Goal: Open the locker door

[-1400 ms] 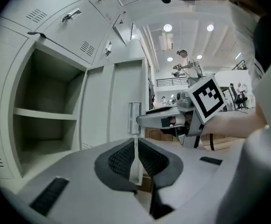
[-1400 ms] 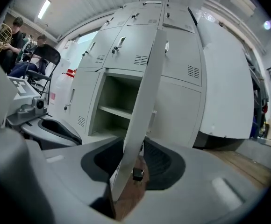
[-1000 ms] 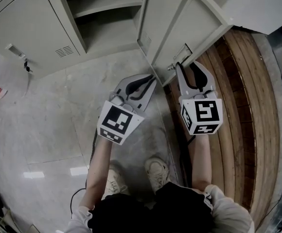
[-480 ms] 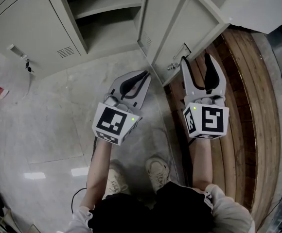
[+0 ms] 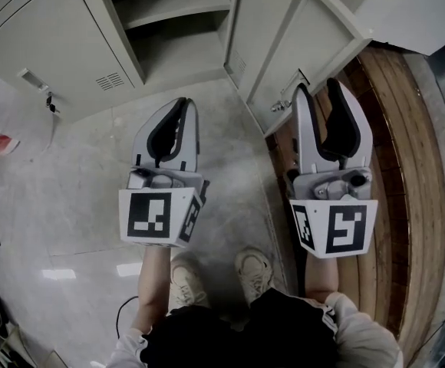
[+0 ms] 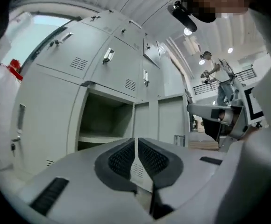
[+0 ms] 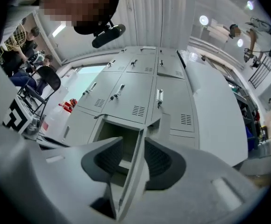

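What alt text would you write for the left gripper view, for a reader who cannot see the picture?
The left gripper, its jaws closed together on nothing, points at a wall of grey lockers where one lower compartment stands open with a shelf inside. The right gripper shows at the right.
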The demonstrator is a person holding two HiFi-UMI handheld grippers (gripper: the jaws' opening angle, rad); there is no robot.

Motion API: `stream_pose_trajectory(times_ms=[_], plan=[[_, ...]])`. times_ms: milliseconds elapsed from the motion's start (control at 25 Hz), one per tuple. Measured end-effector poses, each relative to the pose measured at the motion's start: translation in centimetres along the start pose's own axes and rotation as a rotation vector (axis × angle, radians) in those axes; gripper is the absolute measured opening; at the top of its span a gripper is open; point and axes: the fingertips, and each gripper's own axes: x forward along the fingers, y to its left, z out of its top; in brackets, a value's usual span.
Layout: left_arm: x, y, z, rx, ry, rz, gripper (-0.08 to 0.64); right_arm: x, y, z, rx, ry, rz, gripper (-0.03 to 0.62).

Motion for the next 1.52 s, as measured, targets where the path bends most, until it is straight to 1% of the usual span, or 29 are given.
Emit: stream_pose_trajectory(times_ms=[80,120,200,280,400,480,600,680,720,800,920,1040,1160,1320,1520], plan=[[-1.0,0.9,1.2,0.028,-0.048,0.063,0.029,0.3,1.3,0.1,0.028,-0.015,0.027,0.063],[-1.6,1.3,1.8,0.048,-0.075,0.091,0.029,0.6,2.0,0.0,0.04,-0.016,0.044,0.036],[-2.5,1.8,2.5,0.1,-0.107,0.135,0.029,0.9,3.7,-0.4,0.05,-0.013,0.078,0.016],[-3.0,2.0,2.8,0.145,-0.115,0.157,0.029,1.0,5.1,-0.7,0.039,-0.008,0.104,0.012],[-3.3,2.4,2.6,0.164,-0.091,0.172,0.029,1.3,6.7,-1.6,0.035,0.021,0.13,0.005],[-3.0,2.8,1.8,0.156,-0.058,0.175,0.029,1.6,7.4,-3.0,0.075,0.069,0.139,0.005],[-2.5,3.6,0.9,0.114,-0.032,0.199,0.031,1.9,7.9,-5.6,0.18,0.144,0.152,0.005],[-2.4,4.0,0.5,0.095,-0.024,0.222,0.031,1.9,7.7,-6.7,0.231,0.169,0.153,0.005],[-2.3,4.1,0.4,0.094,-0.022,0.231,0.031,1.9,7.5,-7.1,0.241,0.176,0.148,0.005],[-2.1,4.4,0.2,0.094,-0.024,0.236,0.031,2.1,7.2,-7.7,0.237,0.185,0.136,0.005],[-1.6,5.1,-0.9,0.076,0.002,0.243,0.031,2.6,7.2,-8.7,0.214,0.2,0.127,0.005],[-1.0,6.0,-2.8,0.059,0.038,0.259,0.031,3.2,7.9,-10.4,0.182,0.227,0.135,0.005],[-0.2,6.7,-5.2,0.04,0.089,0.255,0.031,3.8,9.0,-12.3,0.151,0.262,0.144,0.005],[1.1,7.7,-8.4,0.029,0.166,0.26,0.031,4.6,9.9,-15.0,0.153,0.307,0.149,0.005],[2.5,8.1,-11.6,-0.006,0.201,0.247,0.031,5.4,10.0,-18.6,0.175,0.364,0.153,0.005]])
